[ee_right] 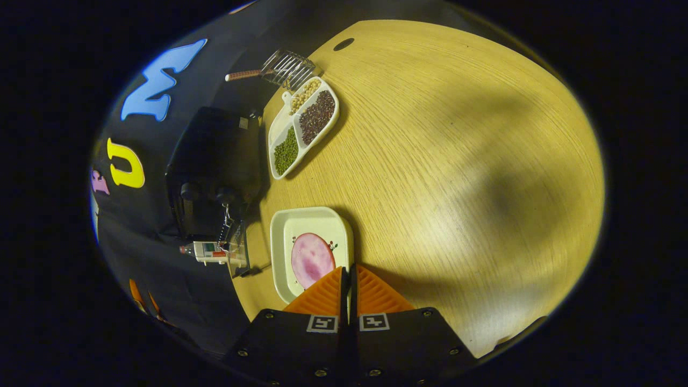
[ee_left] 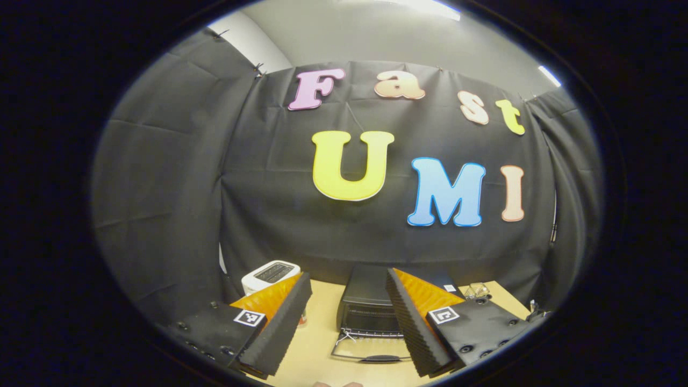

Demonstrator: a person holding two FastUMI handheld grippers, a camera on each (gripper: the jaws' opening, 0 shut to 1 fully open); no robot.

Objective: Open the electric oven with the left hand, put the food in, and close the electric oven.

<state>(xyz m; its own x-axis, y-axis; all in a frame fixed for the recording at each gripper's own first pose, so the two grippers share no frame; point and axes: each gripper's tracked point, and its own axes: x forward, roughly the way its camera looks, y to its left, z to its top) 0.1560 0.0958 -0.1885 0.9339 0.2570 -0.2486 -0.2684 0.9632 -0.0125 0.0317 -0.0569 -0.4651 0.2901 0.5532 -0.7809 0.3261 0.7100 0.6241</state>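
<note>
Left gripper view shows the oven point(ee_left: 371, 306) with its door point(ee_left: 371, 352) already down, the left gripper point(ee_left: 348, 322) spread. The right gripper point(ee_right: 349, 285), pressed on the white plate's point(ee_right: 279, 236) rim, must load the food point(ee_right: 310, 259), then the door is shut.

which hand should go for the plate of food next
Right. The right tongs sit nearly closed at the rim of the white plate holding the pink slice. The left tongs, spread open, face the oven, whose door already hangs down.
</note>
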